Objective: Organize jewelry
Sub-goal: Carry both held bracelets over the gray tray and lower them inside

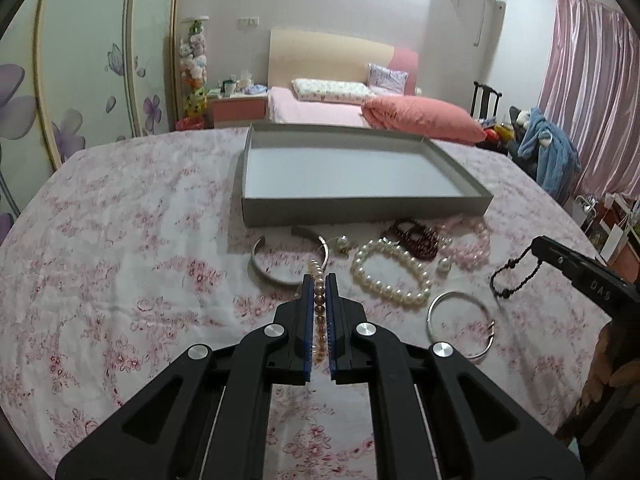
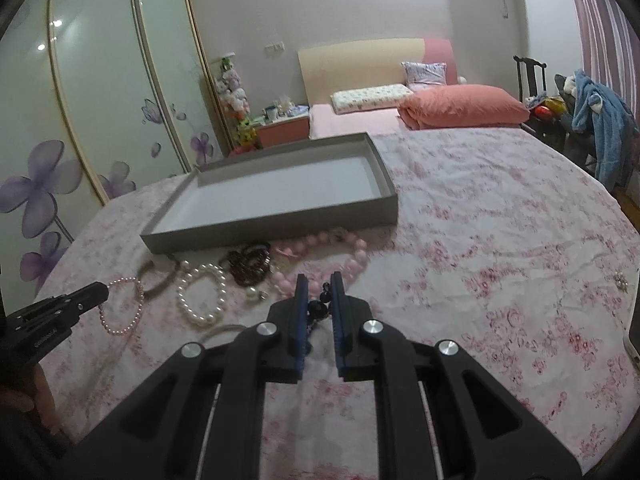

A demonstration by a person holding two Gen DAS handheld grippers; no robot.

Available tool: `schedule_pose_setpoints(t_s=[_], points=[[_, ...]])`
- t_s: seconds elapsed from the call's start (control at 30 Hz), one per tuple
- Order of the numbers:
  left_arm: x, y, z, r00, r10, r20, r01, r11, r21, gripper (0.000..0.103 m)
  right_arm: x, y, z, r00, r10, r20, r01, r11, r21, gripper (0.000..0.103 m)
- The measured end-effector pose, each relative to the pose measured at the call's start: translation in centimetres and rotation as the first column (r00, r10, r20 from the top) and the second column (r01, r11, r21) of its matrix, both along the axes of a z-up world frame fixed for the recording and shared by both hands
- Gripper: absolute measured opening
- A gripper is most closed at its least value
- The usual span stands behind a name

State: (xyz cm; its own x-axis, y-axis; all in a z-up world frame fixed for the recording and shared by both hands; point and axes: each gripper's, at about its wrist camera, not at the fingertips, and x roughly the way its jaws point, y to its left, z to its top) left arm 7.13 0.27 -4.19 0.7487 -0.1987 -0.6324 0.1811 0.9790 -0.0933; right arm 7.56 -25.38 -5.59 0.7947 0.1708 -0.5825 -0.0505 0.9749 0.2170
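The left tool (image 1: 319,280) is gripping a small pink pearl bracelet (image 1: 319,300) above the floral bedspread (image 1: 140,240). Ahead, the grey tray (image 1: 360,208) is sitting with loose jewelry just before it. The right tool (image 2: 319,280) is clenching a black beaded bracelet (image 2: 318,308).

Pale walls (image 2: 360,8) enclosing a bedroom, floral sliding wardrobe doors (image 2: 100,92) standing at left, pink bed (image 1: 320,110) with beige headboard (image 2: 360,64) lying beyond, pink curtains (image 1: 588,80) hanging at right, dark chair (image 1: 486,100) standing beside them.
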Motion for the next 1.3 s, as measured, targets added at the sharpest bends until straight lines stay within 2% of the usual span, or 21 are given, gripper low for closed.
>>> schedule_pose_setpoints(t_s=[0.5,0.73,1.03,1.3], points=[[-0.9,-1.1,2.1,0.994,0.02,0.111,-0.019,1.0,-0.015,0.007,-0.5,2.7,2.6,0.994,0.057,0.094,-0.056,0.998,-0.012,0.012],[-0.6,-1.3,3.9,0.987,0.043,0.157,-0.04,0.999,-0.022,0.007,-0.6,3.9,4.7,0.984,0.065,0.163,-0.06,0.997,-0.038,0.012],[0.7,-2.4,5.9,0.968,0.077,0.238,-0.086,0.996,0.026,0.006,0.2,5.1,7.6,0.957,0.061,0.283,-0.036,0.995,-0.09,0.012],[3.5,-3.9,6.7,0.951,0.082,0.297,-0.107,0.992,0.07,0.006,2.9,5.2,8.7,0.939,0.043,0.342,-0.009,0.995,-0.099,0.012]])
